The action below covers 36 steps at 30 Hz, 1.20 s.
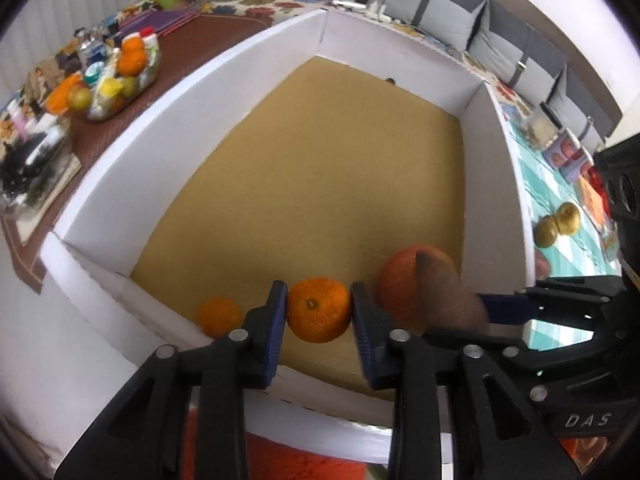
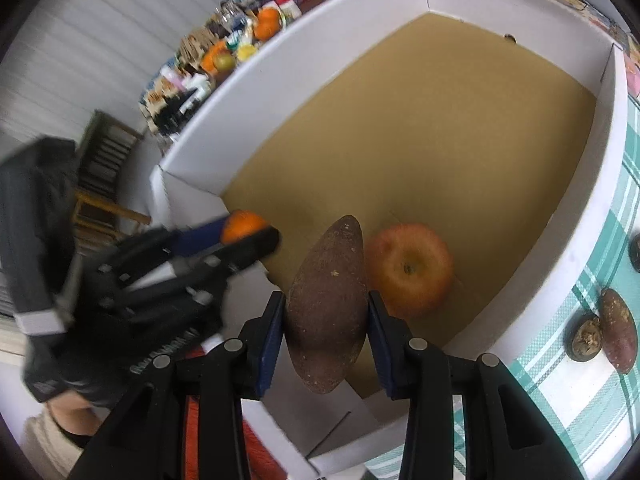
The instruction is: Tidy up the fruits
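- Left tongs (image 1: 319, 310) bracket an orange (image 1: 319, 309) over the box (image 1: 160, 152)'s near edge — pads beside it, grip uncertain.
- Right tongs (image 2: 326, 312) clamp a sweet potato (image 2: 327, 304) beside the apple (image 2: 410, 274) — likely for placing.

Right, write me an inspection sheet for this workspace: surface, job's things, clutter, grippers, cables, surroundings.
Surface: white box with a tan floor, standing on a checked tablecloth.
Job's things: apple and small orange lie on the box floor; orange and sweet potato are at the grippers.
Clutter: second sweet potato and a dark round fruit on the cloth; tray of fruit and bottles beyond the box.
Grippers: left gripper has the orange between its pads, grip unclear; right gripper is shut on the sweet potato.
Cables: nothing seen.
Surroundings: grey cushions.
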Tool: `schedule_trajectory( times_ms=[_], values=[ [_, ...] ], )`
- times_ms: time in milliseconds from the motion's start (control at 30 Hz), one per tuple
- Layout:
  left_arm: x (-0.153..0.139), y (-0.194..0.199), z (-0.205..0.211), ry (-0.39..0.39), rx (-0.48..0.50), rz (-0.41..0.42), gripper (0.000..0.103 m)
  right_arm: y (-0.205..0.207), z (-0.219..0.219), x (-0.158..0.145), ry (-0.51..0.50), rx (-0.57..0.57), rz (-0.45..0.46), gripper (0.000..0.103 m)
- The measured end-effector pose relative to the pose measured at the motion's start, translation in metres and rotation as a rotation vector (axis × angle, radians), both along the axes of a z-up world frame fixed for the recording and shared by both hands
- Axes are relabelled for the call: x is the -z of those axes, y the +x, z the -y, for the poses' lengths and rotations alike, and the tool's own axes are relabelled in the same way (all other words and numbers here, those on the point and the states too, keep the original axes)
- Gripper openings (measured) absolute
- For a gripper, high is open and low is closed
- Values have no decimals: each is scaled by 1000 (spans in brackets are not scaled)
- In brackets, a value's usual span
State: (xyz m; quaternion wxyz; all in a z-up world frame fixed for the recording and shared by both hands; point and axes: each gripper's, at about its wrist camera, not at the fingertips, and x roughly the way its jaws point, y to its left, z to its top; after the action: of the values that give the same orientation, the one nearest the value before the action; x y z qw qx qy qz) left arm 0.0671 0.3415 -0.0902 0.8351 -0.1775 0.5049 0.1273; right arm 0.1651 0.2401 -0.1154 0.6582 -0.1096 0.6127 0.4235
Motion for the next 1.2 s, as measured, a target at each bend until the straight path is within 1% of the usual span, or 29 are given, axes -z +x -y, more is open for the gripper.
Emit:
schedule_trajectory(
  times_ms=[33,67,100,133,167,200,233,267,300,333,367,400,467,500,533,567,600,667,700,767,800,867,900,967,1000,1067,1133,1200],
  values=[
    [-1,-1,0,8,-5,3,54,1,5,-2,11,15,6,41],
    [-3,-1,0,13,-10,11,58,2,6,-3,24,22,1,41],
    [-6,-3,1,19,-15,24,62,5,12,-11,47,36,0,44],
    [-9,-3,4,24,-16,35,62,7,17,-17,63,48,12,49],
    [-14,-3,9,31,-12,47,63,9,26,-31,87,61,45,52],
    [-19,-2,15,41,-4,62,65,9,35,-46,102,69,84,63],
    [-24,-1,23,49,7,79,70,7,49,-61,117,79,138,77],
    [-30,1,33,62,25,101,73,7,56,-71,126,87,172,83],
    [-37,3,46,83,48,127,79,2,74,-83,137,107,231,94],
    [-41,4,58,109,69,148,85,-1,88,-90,142,126,276,99],
    [-47,8,75,148,96,179,87,-5,113,-95,146,161,343,100],
    [-50,10,86,164,118,203,89,-9,131,-95,139,189,381,101],
    [-52,21,106,170,172,237,90,-18,173,-86,107,264,448,102],
    [-51,27,116,176,188,247,90,-24,205,-72,79,317,488,102],
    [-49,34,124,188,200,263,90,-26,216,-62,58,344,507,102],
    [-47,39,131,208,206,272,91,-31,252,-46,2,399,548,102],
    [-43,47,138,243,214,269,92,-34,273,-34,-39,431,570,102],
    [-29,66,149,286,242,215,93,-40,324,-8,-126,506,592,102],
    [-23,71,152,287,251,188,93,-43,350,5,-167,551,597,102],
    [-10,77,159,282,261,124,92,-49,389,19,-217,621,621,102],
    [-5,77,164,304,267,101,92,-53,405,26,-238,659,640,102],
    [-4,74,171,344,282,88,92,-56,430,35,-254,724,659,102],
    [-4,71,173,350,286,85,92,-56,437,38,-254,745,655,102],
    [-4,66,175,341,272,75,92,-49,452,42,-234,788,614,102],
    [-3,63,174,329,260,69,92,-48,453,42,-222,797,611,102],
    [-1,59,174,312,242,64,92,-45,453,39,-211,802,634,102],
    [-1,57,178,329,239,68,92,-40,448,39,-211,793,651,102],
    [-6,54,182,346,230,94,92,-38,445,44,-203,792,643,102]
  ],
)
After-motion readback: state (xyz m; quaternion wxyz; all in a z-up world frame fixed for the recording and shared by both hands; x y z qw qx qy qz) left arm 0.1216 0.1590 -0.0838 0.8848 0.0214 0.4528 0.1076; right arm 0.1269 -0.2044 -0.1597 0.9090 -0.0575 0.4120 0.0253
